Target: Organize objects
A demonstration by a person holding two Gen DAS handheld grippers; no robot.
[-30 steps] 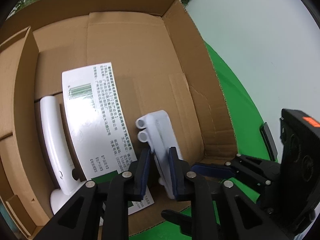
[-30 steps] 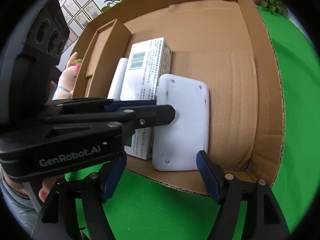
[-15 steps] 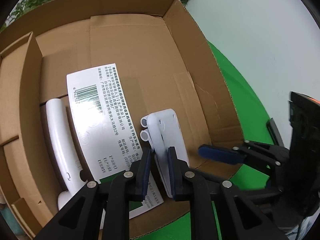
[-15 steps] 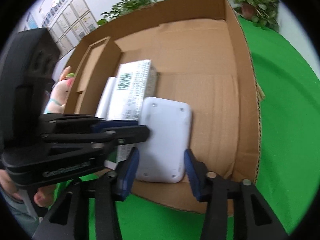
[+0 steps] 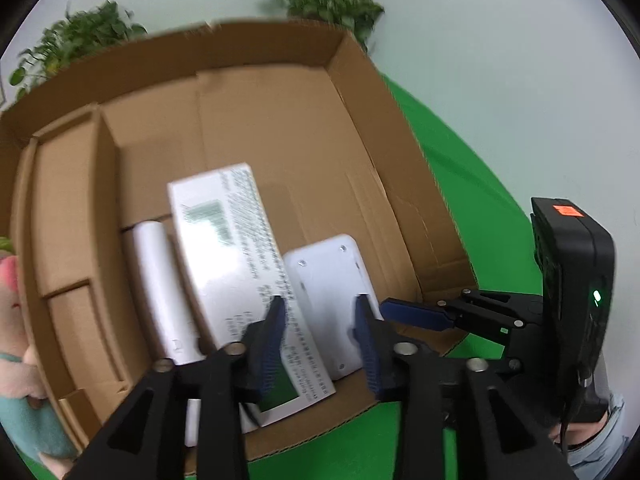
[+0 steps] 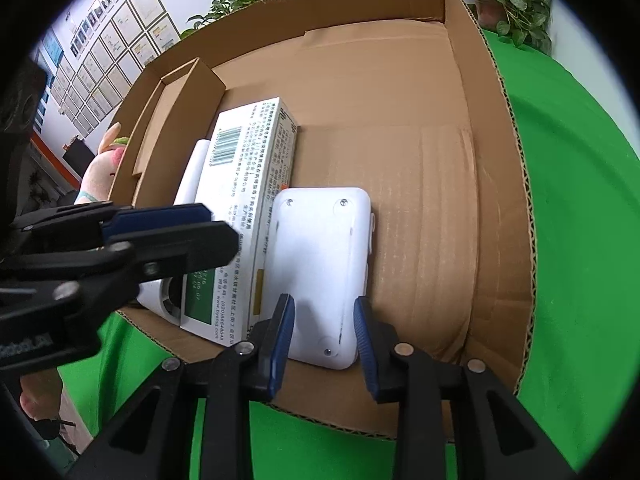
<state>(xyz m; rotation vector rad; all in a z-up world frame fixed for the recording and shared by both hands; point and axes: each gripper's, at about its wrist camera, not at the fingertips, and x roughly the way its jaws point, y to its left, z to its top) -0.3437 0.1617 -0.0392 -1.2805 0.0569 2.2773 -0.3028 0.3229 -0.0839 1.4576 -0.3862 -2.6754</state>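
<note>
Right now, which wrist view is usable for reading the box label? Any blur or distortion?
Left wrist: motion-blurred; the printed box text and barcode smear, plants behind soft too. Right wrist: sharp; the barcode and print on that box are crisp. Both views: strong fisheye bending of the cardboard carton walls and dark corner vignetting. Soft even light, no glare.

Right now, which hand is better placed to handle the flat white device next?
Probably right. The right gripper, jaws just closing, frames the near end of the white device; contact is unclear. The left gripper, jaws just opening and empty, sits aside over the printed carton.
</note>
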